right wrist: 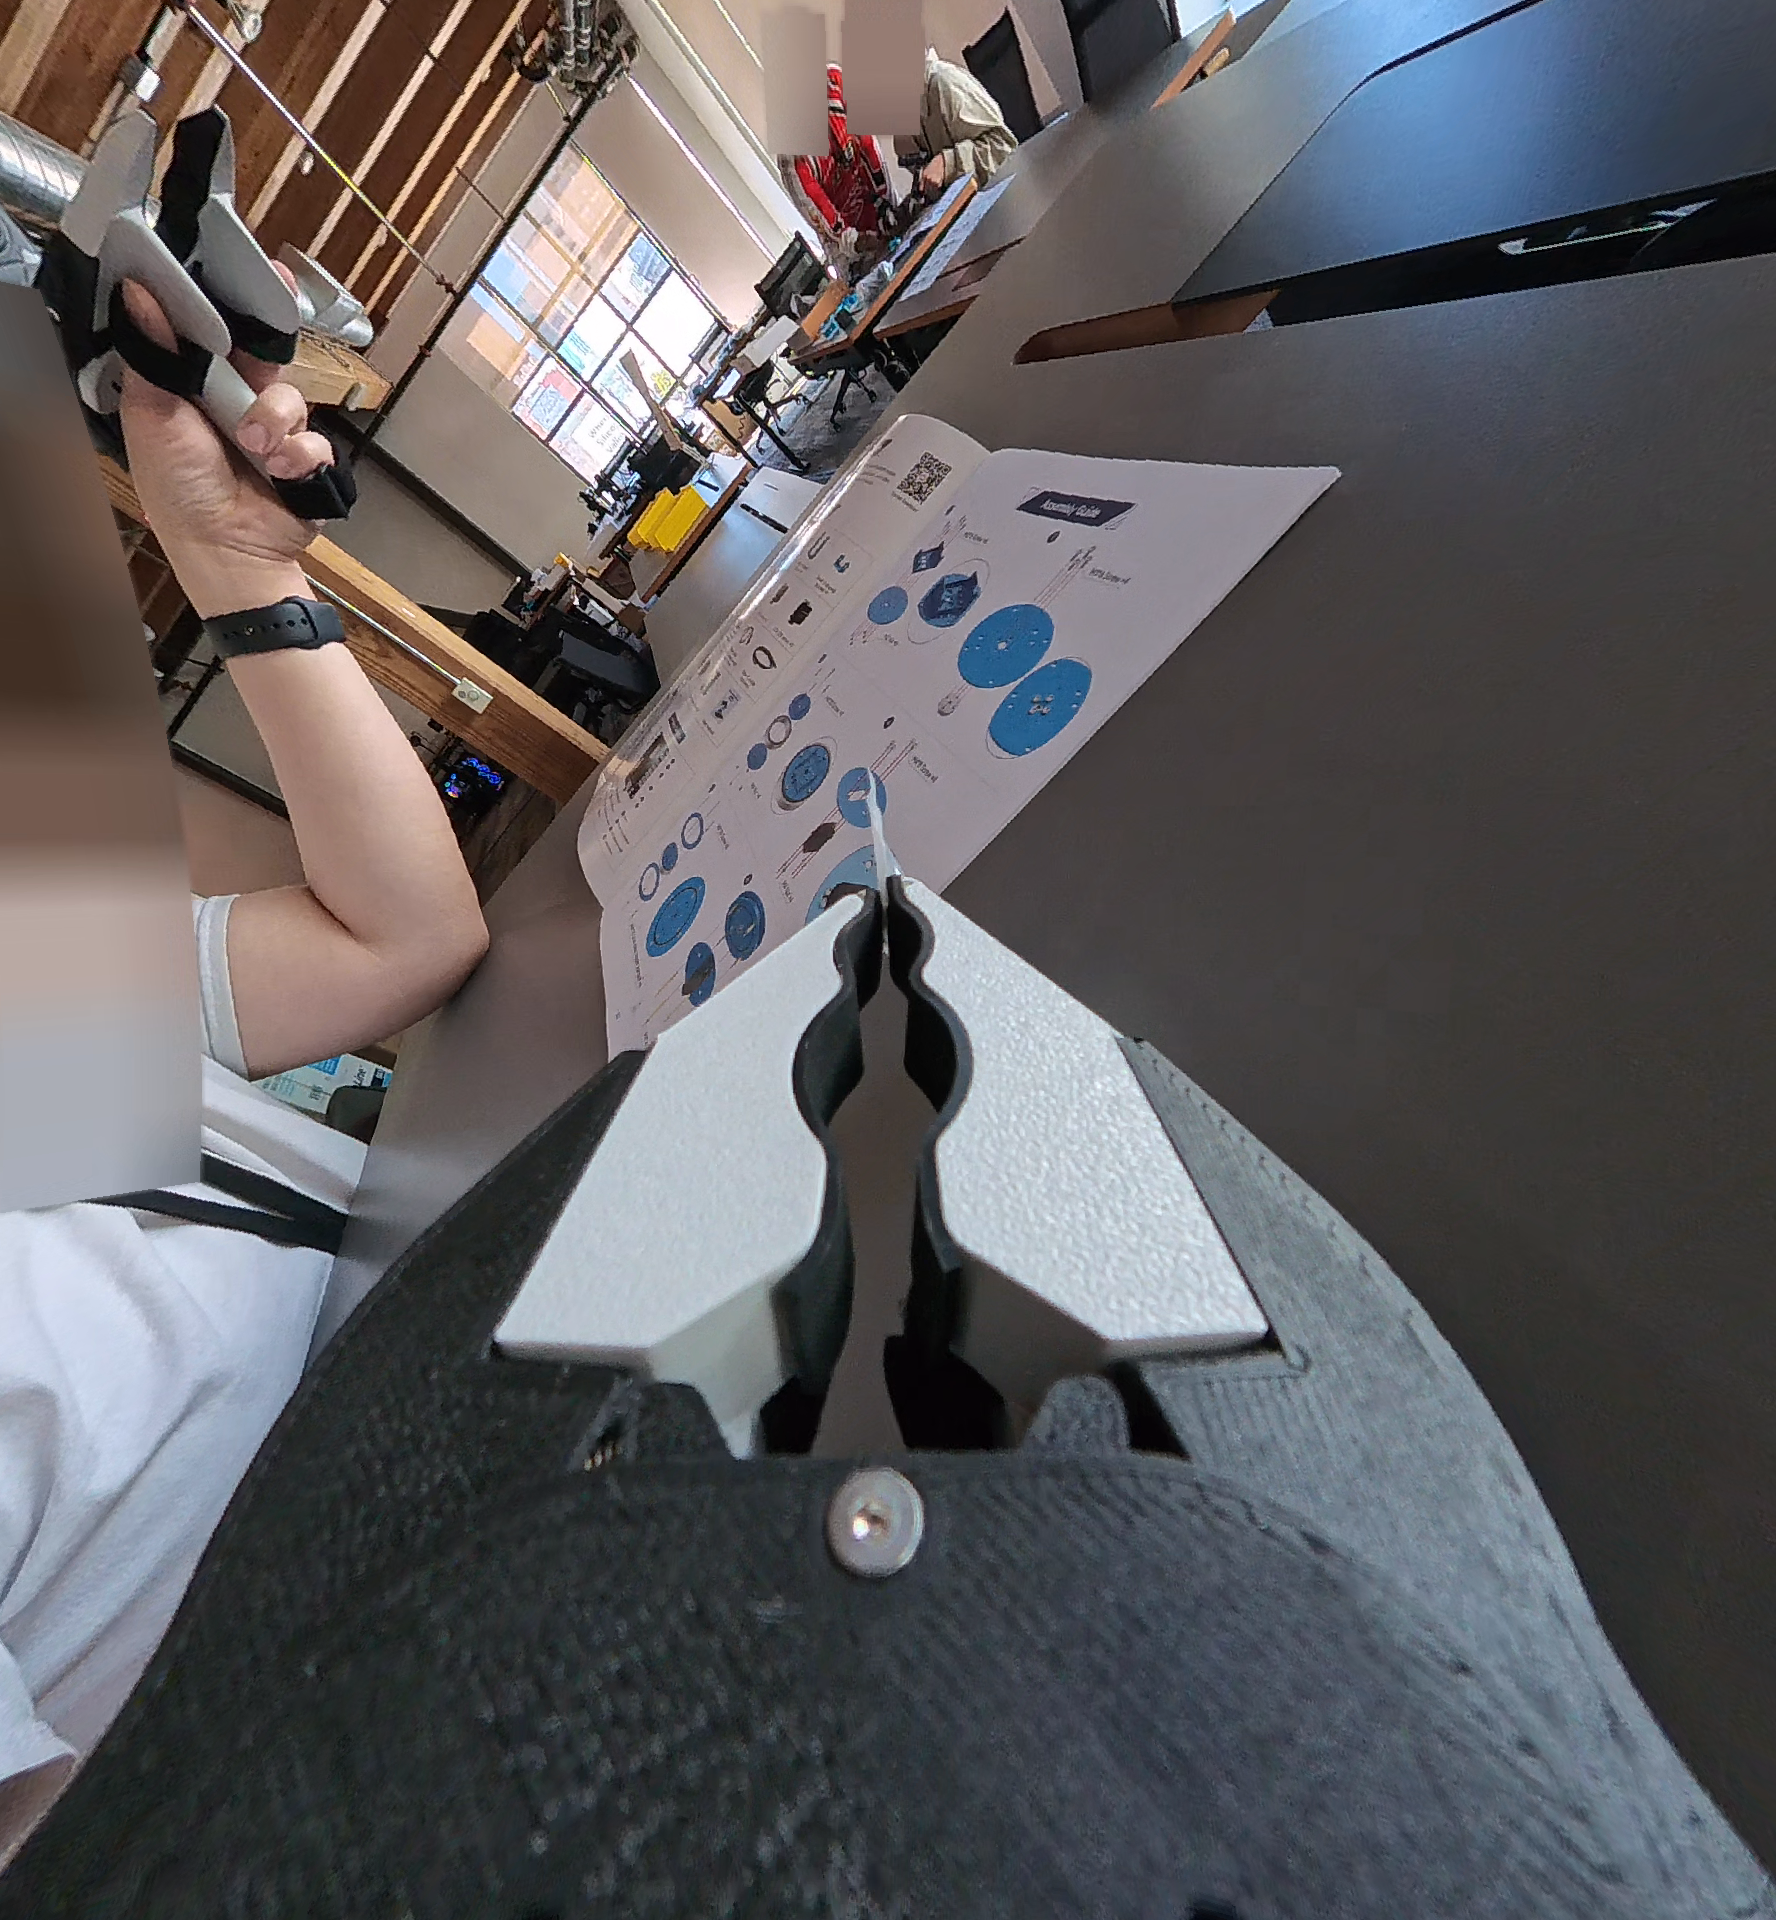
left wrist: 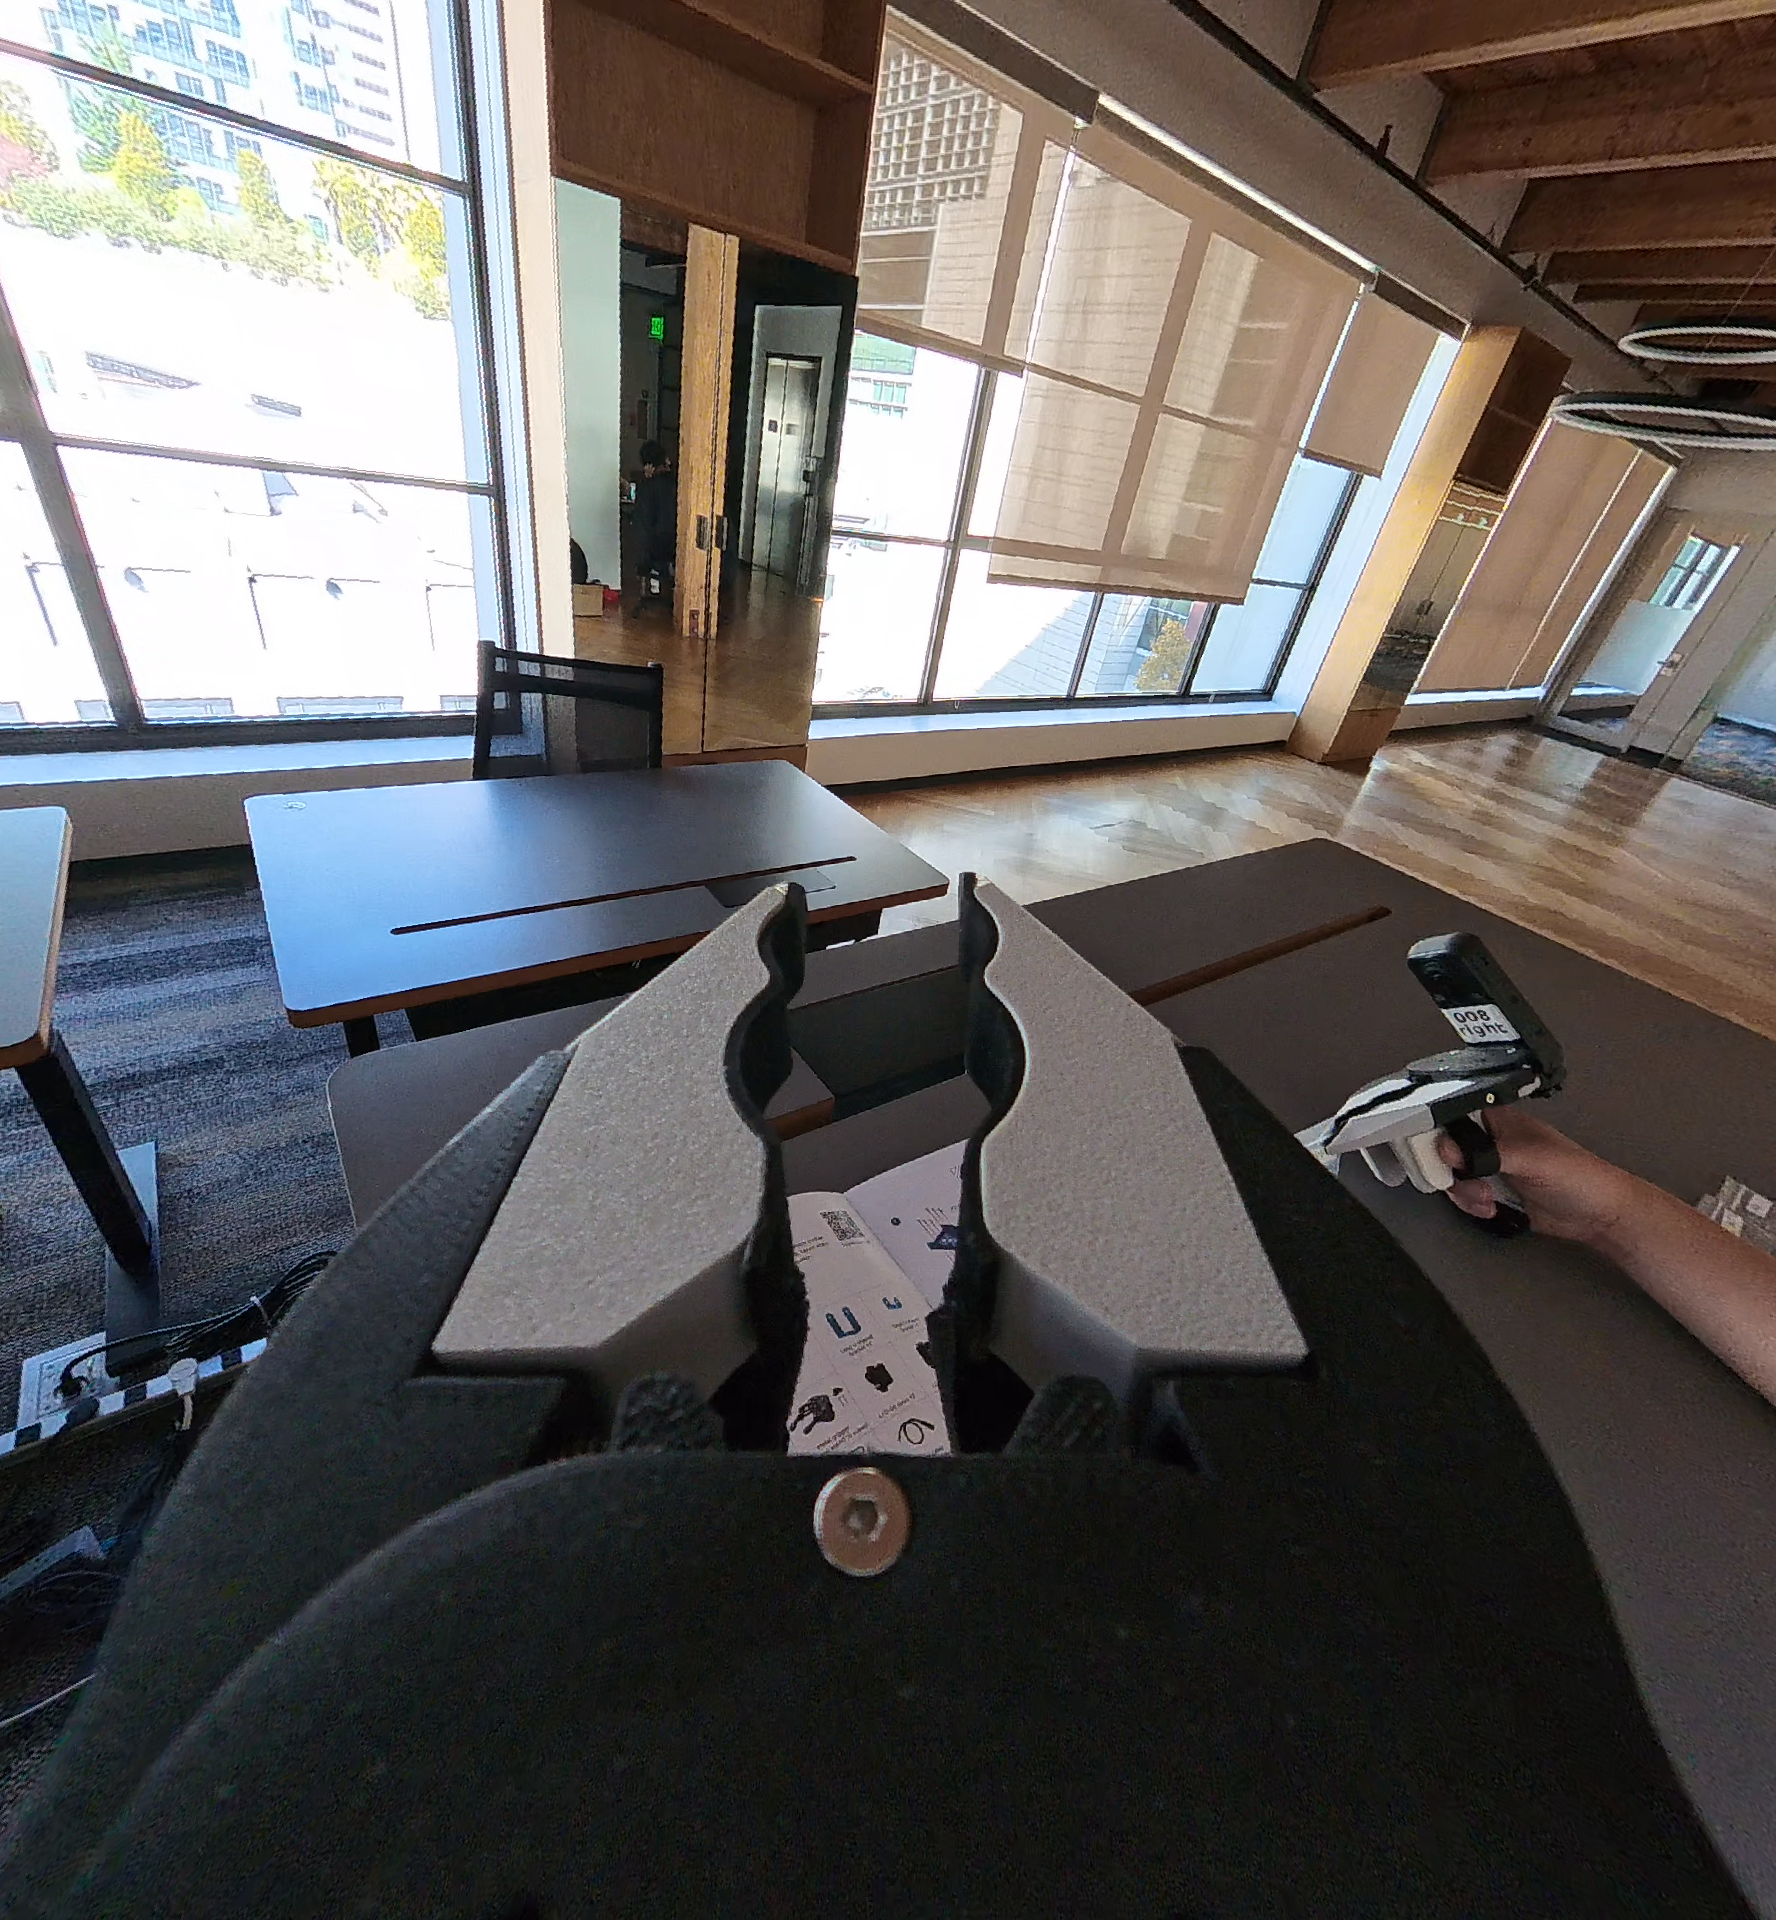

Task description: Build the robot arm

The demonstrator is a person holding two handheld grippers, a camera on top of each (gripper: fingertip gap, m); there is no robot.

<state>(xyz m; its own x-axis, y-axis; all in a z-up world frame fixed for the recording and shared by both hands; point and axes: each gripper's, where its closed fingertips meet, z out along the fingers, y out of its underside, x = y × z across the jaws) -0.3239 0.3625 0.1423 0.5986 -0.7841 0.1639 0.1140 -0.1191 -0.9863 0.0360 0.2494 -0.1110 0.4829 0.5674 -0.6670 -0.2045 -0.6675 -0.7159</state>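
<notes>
- Dark grey bench (right wrist: 1486,727) filled the right half of the right wrist view, with a white printed sheet (right wrist: 1154,582) lying flat on it at centre frame, blue diagrams facing up.
- Right tool (right wrist: 886,902) sat low over the bench at centre frame, fingers pressed nearly together at the tips, pinching a thin clear-white strip (right wrist: 879,842).
- That strip stuck out past the tips toward the sheet's near edge; whether it was tape, film or a plastic tie could not be told.
- Such a low, tilted hold probably kept the strip near the sheet.
- Left tool (left wrist: 876,904) stood spread, an open gap between its black pads (left wrist: 983,1039), and held nothing.
- Through that gap, low in the left wrist view, part of the sheet (left wrist: 868,1309) showed, so this tool hung above the sheet, well clear of it.
- From the right wrist view the left tool (right wrist: 183,135) appeared at upper left, raised high in a hand (right wrist: 209,468) with a black wristband (right wrist: 271,629), elbow resting near the bench edge; the raised pose likely kept it out of the way.
- At right in the left wrist view, the right tool (left wrist: 1325,1138) lay close to the bench (left wrist: 1642,1039), gripped by a hand (left wrist: 1528,1184).
- A small clear packet (left wrist: 1757,1221) lay on the bench beside that forearm.
- Farther off, another dark bench (left wrist: 551,862) and a chair (left wrist: 567,717) stood by the windows.
</notes>
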